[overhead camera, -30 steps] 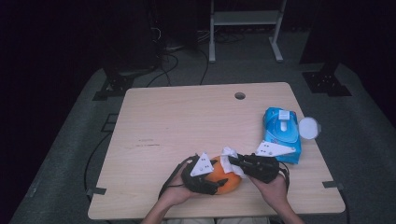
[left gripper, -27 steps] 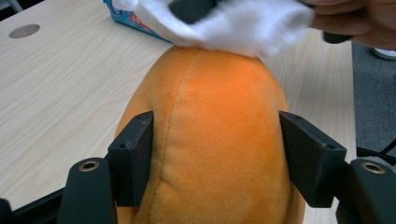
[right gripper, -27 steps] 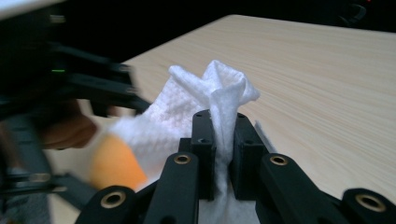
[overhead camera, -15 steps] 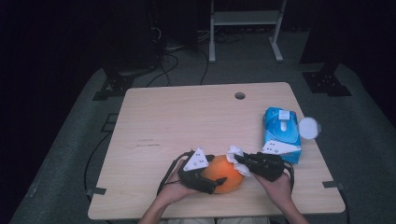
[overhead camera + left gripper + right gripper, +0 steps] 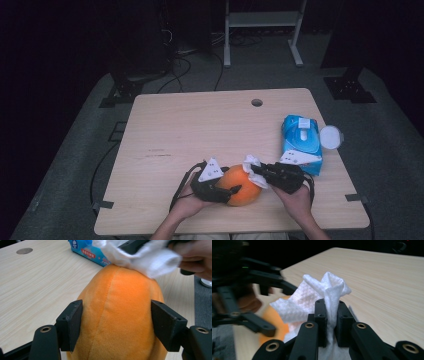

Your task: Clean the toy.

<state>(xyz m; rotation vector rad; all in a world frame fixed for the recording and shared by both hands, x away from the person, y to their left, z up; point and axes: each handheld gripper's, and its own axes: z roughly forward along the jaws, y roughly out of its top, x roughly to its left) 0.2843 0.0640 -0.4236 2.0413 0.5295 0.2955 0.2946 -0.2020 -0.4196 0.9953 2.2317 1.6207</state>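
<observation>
The orange plush (image 5: 243,186) is kept at the table's (image 5: 200,125) near edge between the left gripper's (image 5: 117,325) pads, whose jaws have just been closing on its sides. A wipe (image 5: 317,300) is clamped in the right gripper (image 5: 329,315) and pressed on the plush's top (wiping seems underway, with the lower sides judged untouched).

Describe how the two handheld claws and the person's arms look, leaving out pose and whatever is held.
Both the left claw and the right claw are black, with two flat rectangular jaw pads on linked arms joined by brass-ringed pivots. Each carries a pale three-cornered plate on top, and a black cable trails from the left one. The forearms are bare, with no sleeve visible.
</observation>
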